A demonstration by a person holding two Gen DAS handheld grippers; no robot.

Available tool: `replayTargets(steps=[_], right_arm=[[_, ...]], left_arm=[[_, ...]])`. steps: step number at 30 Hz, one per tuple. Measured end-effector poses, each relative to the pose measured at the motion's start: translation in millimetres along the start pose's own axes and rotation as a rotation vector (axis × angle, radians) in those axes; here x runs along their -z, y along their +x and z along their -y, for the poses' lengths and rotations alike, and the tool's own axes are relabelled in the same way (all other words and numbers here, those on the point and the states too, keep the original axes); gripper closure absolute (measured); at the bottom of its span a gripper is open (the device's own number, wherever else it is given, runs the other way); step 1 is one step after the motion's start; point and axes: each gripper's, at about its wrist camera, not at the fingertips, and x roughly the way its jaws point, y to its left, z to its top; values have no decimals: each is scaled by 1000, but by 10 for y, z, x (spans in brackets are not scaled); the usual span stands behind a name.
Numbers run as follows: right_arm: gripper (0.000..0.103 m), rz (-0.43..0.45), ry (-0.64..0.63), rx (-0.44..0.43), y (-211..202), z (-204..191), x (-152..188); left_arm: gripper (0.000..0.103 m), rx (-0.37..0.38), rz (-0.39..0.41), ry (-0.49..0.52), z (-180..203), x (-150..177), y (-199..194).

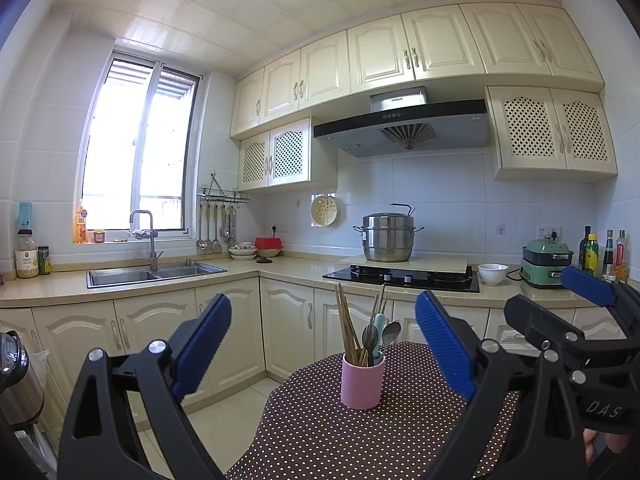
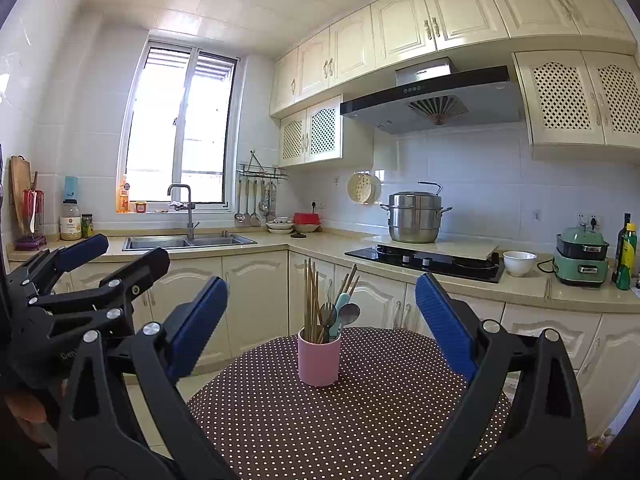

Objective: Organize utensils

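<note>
A pink cup stands upright on a round table with a brown polka-dot cloth. It holds several wooden chopsticks, a metal spoon, a dark fork and a teal-handled utensil. The cup also shows in the right wrist view, with the chopsticks and spoon. My left gripper is open and empty, held above the table short of the cup. My right gripper is open and empty, also short of the cup. Each gripper appears at the edge of the other's view.
Kitchen counter runs along the back with a double sink, a black hob carrying a steel steamer pot, a white bowl, a green appliance and bottles. Cabinets stand below. A steel kettle is at the left.
</note>
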Motion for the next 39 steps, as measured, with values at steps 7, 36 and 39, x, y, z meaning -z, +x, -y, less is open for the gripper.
replayTargets(steps=[7, 36, 39], right_arm=[[9, 0, 1, 0, 3, 2, 4], [9, -13, 9, 4, -6, -10, 72], [9, -12, 10, 3, -4, -9, 73]], left_arm=[[11, 1, 1, 1, 4, 6, 1], [11, 4, -9, 7, 0, 75, 22], [11, 3, -8, 8, 3, 72, 24]])
